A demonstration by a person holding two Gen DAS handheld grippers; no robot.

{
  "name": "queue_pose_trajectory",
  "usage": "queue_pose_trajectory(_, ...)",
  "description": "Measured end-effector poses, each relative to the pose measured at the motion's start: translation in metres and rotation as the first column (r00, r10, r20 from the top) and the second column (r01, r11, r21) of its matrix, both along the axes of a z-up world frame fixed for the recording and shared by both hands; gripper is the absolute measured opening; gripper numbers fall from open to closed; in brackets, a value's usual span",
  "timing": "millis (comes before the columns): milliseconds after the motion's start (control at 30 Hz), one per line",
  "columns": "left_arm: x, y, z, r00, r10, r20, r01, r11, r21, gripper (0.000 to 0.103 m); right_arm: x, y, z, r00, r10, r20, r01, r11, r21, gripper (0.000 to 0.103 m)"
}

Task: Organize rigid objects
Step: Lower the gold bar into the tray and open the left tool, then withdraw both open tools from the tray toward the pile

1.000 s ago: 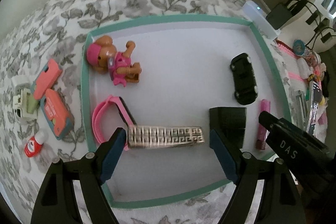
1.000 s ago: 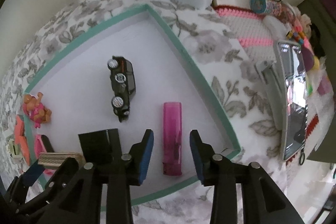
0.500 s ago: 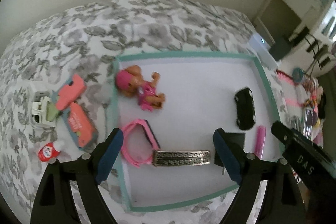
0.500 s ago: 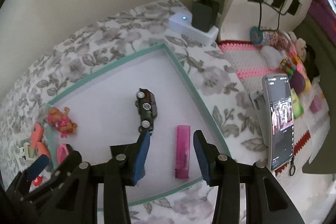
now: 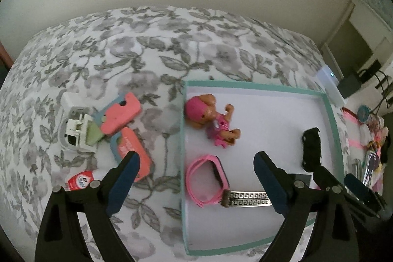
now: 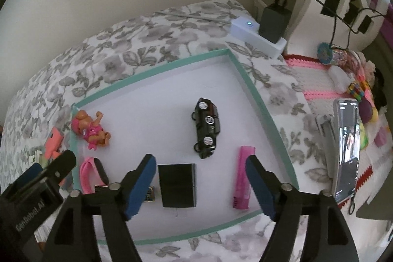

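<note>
Opening above the tray (image 6: 258, 100), the right tongs (image 6: 200, 188) hold nothing; under the gap between their blue pads lie a black box (image 6: 178, 184) and a pink lighter (image 6: 242, 178), both flat on the white floor, untouched. The left tongs (image 5: 196, 181) are also opening, wide apart and empty, and they straddle the tray's left wall (image 5: 183, 139): one pad is over the flowered cloth (image 5: 147, 53), the other over the tray.

Only the right view shows the black box whole, the lighter, and the toy car (image 6: 207, 127) with its wheels toward the camera. It also shows a phone (image 6: 346, 146) standing outside the tray on the right and a white device (image 6: 255, 37) with a charger beyond the far corner. The left tongs appear at its lower left edge.

Only the left view shows well the things outside the tray: two coral cases (image 5: 121, 113), a white block (image 5: 75, 129) and a small red-labelled bottle (image 5: 78, 181). Inside, it shows the doll (image 5: 211, 119), the pink watch (image 5: 207, 178) and the patterned metal bar (image 5: 245, 198) touching it. The car (image 5: 312, 149) is dark there, without detail.
</note>
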State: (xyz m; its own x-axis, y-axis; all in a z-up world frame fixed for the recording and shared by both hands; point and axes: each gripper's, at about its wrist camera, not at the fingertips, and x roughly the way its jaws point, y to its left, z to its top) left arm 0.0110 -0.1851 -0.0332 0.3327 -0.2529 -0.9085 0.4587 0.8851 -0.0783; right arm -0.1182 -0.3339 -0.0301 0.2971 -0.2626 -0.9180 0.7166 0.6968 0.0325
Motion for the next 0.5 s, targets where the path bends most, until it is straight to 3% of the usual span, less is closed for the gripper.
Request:
queue_pose_trajectory(233, 0.011, 0.017, 0.006, 0.999, 0.049, 0.023, -0.048, 0.999, -0.021, 0.094, 0.004, 0.005, 0.0, 1.0, 0.016, 0.016, -0.016, 1.0, -0.006, 0.102)
queue_pose_trajectory(400, 0.019, 0.03, 0.009, 0.996, 0.071, 0.055, -0.07, 0.997, -0.028, 0.094, 0.009, 0.011, 0.001, 0.998, 0.045, 0.033, -0.044, 0.999, -0.023, 0.103)
queue_pose_trajectory(500, 0.025, 0.038, 0.008, 0.994, 0.074, 0.084, -0.075, 0.997, 0.008, 0.094, 0.013, 0.015, 0.003, 0.997, 0.061, 0.046, -0.06, 0.998, -0.028, 0.103)
